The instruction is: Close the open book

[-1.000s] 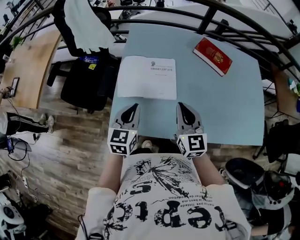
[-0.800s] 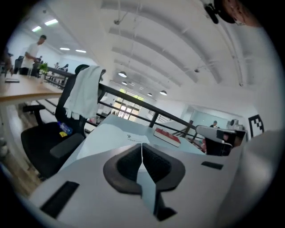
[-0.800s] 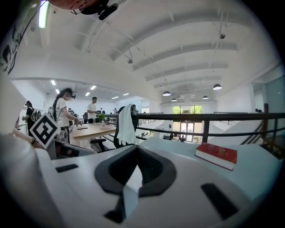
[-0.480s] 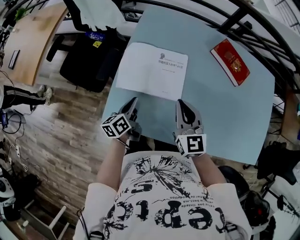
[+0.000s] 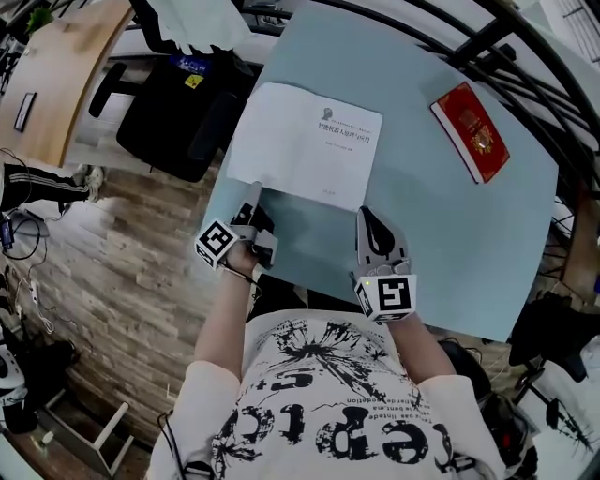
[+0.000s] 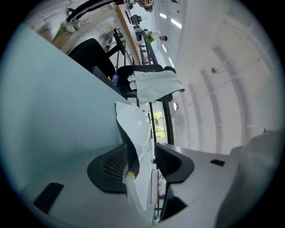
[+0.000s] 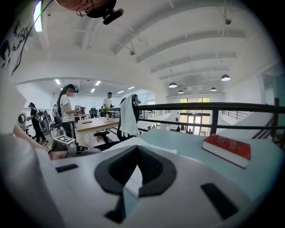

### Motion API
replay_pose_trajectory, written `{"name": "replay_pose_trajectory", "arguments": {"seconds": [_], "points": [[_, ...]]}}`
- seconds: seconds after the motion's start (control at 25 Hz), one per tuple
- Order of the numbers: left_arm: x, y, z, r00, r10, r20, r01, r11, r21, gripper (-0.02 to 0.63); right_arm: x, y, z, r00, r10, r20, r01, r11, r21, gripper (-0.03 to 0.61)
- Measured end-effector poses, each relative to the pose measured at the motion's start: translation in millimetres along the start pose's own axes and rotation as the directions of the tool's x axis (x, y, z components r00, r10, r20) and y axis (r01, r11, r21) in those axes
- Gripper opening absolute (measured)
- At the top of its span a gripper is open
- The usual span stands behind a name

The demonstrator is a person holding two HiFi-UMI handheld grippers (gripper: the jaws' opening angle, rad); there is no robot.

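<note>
The book [image 5: 309,141] lies open on the light-blue table [image 5: 450,244], a white printed page facing up, its left edge near the table's left edge. My left gripper [image 5: 251,202] is rolled onto its side at the book's near-left corner. Its jaws are opening, and in the left gripper view a curled white page edge [image 6: 138,133] stands loosely between them, not pinched by the left gripper [image 6: 140,153]. My right gripper [image 5: 368,217] rests just short of the book's near-right corner. Seen in its own view, the right gripper [image 7: 136,149] is shut and empty.
A closed red book [image 5: 472,131] lies at the table's far right and also shows in the right gripper view [image 7: 227,149]. A black chair [image 5: 173,112] draped with a white cloth [image 5: 192,23] stands left of the table. Black railings run behind it.
The left gripper has rolled onto its side, dropped to the book's near-left corner and opened round a page edge. The right gripper edged forward and stayed shut.
</note>
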State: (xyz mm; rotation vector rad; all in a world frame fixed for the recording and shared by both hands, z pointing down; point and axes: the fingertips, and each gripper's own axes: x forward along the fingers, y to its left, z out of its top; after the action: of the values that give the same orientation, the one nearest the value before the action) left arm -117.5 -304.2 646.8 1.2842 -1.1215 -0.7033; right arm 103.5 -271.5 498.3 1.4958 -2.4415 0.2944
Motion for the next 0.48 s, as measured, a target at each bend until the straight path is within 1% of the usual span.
{"name": "replay_pose_trajectory", "arguments": {"seconds": [0.16,0.24,0.32,0.4,0.48], "points": [[12,6,13,0.998,-0.002,0.058,0.007,0.997,-0.080,0.192,6,-10,8,1.000,-0.011,0.008,0.011,1.000,0.012,0.011],[17,7,19,0.996,-0.010,0.089,0.022,0.990,-0.137,0.190,9,-14,13,1.000,-0.019,0.018,0.018,1.000,0.012,0.011],[21,11,23,0.993,0.001,0.118,0.022,0.982,-0.190,0.187,12,-18,13,1.000,-0.023,0.017,0.023,0.999,0.029,0.011],[23,15,25,0.991,0.024,0.132,0.005,0.978,-0.211,0.156,13,-20,12,1.000,-0.025,0.006,0.025,0.998,0.052,0.011],[22,19,24,0.990,0.043,0.133,-0.014,0.976,-0.216,0.089,12,-18,11,1.000,-0.026,-0.004,0.027,0.998,0.059,0.011]]}}
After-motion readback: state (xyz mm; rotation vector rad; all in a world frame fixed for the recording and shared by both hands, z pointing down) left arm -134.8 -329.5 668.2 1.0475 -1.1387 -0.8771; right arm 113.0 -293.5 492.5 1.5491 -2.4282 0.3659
